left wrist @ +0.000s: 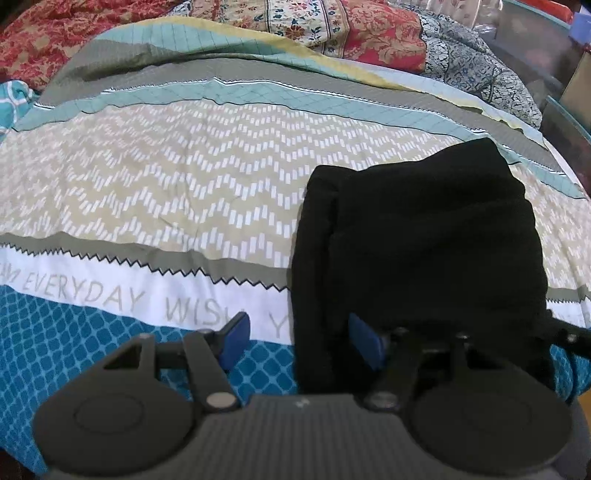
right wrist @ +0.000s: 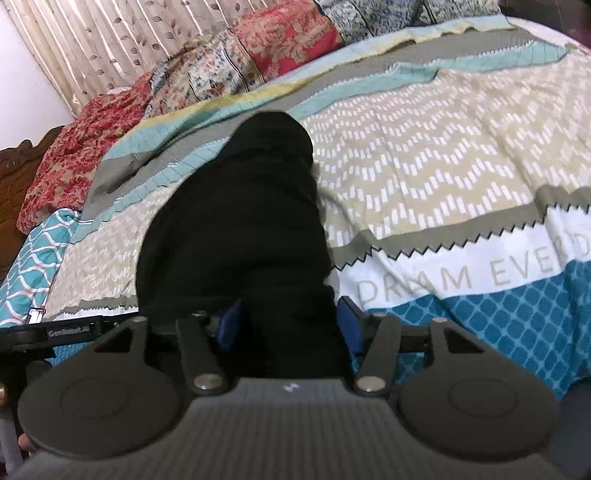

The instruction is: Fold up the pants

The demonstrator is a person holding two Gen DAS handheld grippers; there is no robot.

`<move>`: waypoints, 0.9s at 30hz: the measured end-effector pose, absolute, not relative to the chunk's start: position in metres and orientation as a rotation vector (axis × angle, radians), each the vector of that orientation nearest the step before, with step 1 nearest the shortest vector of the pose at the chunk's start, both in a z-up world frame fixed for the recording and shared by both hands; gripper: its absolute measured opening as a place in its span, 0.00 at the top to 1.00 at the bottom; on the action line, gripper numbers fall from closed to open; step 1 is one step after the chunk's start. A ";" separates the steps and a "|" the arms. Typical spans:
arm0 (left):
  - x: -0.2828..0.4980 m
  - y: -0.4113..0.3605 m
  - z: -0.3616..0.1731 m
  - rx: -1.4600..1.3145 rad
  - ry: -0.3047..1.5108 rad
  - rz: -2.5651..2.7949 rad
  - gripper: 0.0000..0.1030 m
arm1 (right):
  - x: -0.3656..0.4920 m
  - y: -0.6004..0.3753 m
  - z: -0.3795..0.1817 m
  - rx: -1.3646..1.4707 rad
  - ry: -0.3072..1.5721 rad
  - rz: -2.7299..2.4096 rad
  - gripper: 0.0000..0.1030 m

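The black pants (left wrist: 417, 240) lie folded into a compact bundle on the patterned bedspread (left wrist: 166, 184). In the left wrist view they fill the right half. My left gripper (left wrist: 300, 341) is open at the bundle's near left edge: one blue pad (left wrist: 236, 339) is over the bedspread, the other pad (left wrist: 364, 343) is over the black cloth. In the right wrist view the pants (right wrist: 240, 221) stretch away from my right gripper (right wrist: 290, 325), which is open with the near edge of the cloth between its blue pads (right wrist: 349, 325). The pads do not look pressed on the cloth.
A rumpled floral quilt (left wrist: 332, 29) lies along the far side of the bed, with a curtain (right wrist: 110, 44) behind it. Part of the other gripper shows at the left edge (right wrist: 55, 334). A wooden bed frame (right wrist: 14, 184) stands at the left.
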State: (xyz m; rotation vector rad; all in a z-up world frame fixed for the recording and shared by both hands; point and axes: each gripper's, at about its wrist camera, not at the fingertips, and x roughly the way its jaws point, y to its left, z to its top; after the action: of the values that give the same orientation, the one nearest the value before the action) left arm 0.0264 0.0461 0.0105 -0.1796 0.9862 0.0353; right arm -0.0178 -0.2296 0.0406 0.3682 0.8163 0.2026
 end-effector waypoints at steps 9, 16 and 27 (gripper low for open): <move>0.019 0.047 0.016 -0.165 0.987 0.079 0.41 | -0.027 -0.238 0.044 0.406 0.789 0.205 0.42; 0.013 0.048 0.014 -0.166 0.996 0.084 0.41 | -0.028 -0.234 0.046 0.391 0.783 0.215 0.40; 0.011 0.058 0.004 -0.221 1.023 0.090 0.30 | -0.024 -0.215 0.022 0.337 0.886 0.198 0.30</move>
State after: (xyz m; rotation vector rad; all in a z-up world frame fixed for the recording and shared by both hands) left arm 0.0109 0.0575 0.0044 -0.2210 1.0230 0.0897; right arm -0.0235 -0.2147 0.0217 0.3369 0.8859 0.1979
